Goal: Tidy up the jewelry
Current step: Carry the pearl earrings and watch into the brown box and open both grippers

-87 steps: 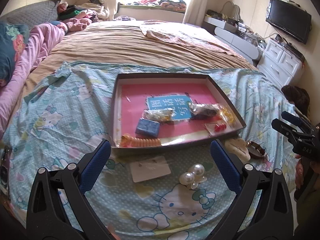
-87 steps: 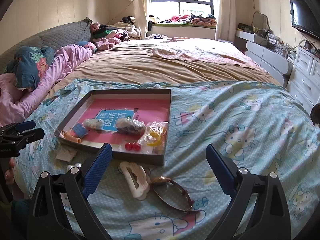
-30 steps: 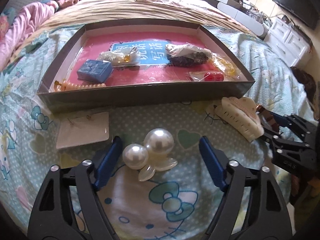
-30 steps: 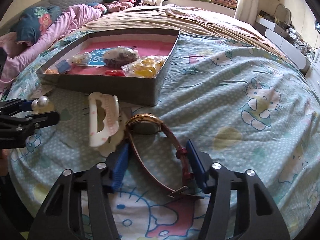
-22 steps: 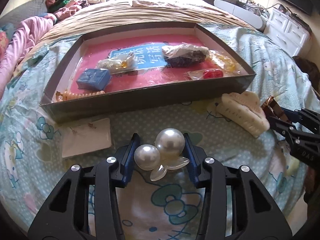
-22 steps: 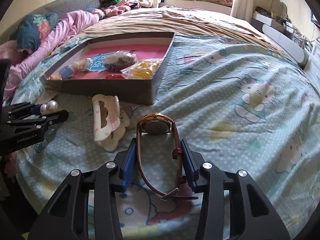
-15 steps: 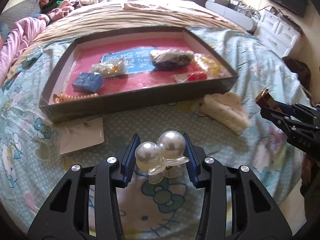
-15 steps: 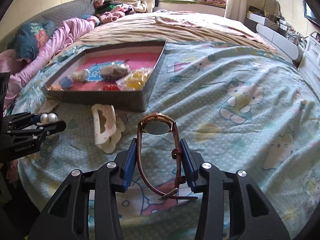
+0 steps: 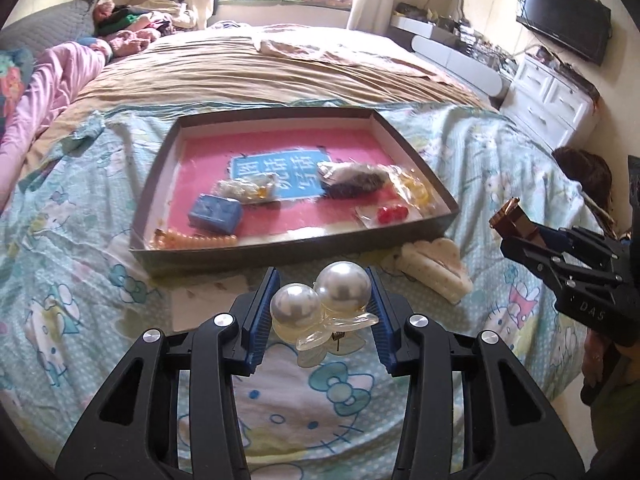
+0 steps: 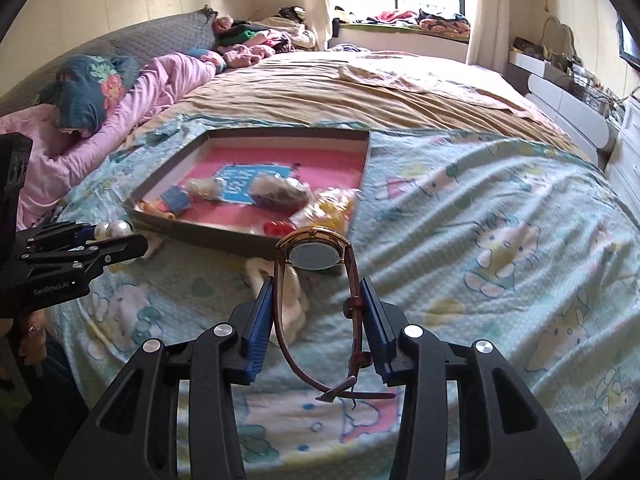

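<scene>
My left gripper (image 9: 322, 308) is shut on a pearl hair clip (image 9: 322, 298) with two big pearls and holds it above the bedspread, in front of the tray. My right gripper (image 10: 316, 312) is shut on a rose-gold watch (image 10: 316, 258) with a red-brown strap and holds it off the bed. A shallow dark tray (image 9: 280, 252) with a pink floor lies ahead, holding a blue box (image 9: 214, 212), a bead bracelet (image 9: 192, 238) and several bagged items. A cream claw clip (image 9: 434, 268) lies on the bed by the tray's near right corner.
A white card (image 9: 200, 304) lies on the bedspread in front of the tray, partly behind my left gripper. Pink bedding and pillows (image 10: 100, 92) lie to the left. White drawers (image 9: 552, 96) stand beyond the bed's right edge.
Both grippers went from open to shut, the left on the pearl clip and the right on the watch. Both have since lifted their items off the bedspread.
</scene>
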Motion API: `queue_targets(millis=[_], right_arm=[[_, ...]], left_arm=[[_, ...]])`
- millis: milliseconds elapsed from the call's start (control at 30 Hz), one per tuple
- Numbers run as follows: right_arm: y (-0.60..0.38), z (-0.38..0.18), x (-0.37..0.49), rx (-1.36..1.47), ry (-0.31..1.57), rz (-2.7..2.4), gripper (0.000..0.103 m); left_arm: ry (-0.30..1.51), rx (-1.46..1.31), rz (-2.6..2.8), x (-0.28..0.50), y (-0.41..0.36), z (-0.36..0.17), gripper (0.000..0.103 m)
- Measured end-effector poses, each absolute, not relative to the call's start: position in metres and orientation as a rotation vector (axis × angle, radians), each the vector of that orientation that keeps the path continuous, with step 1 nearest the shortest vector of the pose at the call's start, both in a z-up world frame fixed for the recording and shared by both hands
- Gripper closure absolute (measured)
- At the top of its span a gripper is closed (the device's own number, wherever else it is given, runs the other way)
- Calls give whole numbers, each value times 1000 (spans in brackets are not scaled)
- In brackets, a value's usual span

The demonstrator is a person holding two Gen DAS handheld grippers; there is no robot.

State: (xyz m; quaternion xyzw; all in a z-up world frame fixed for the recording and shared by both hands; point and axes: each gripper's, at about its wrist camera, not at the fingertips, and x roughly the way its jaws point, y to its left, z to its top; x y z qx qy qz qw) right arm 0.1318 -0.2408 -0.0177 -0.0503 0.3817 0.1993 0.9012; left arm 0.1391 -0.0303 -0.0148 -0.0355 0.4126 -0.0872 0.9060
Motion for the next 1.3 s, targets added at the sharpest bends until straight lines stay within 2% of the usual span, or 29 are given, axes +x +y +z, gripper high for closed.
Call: queue_targets(millis=[767, 1300], right_arm=[[-180, 0, 173, -112, 722, 500, 63], [-174, -4, 208, -101, 720, 477, 63]], left_arm=[[836, -131, -67, 171, 16, -11, 68], [829, -76, -93, 200, 1, -17, 68]])
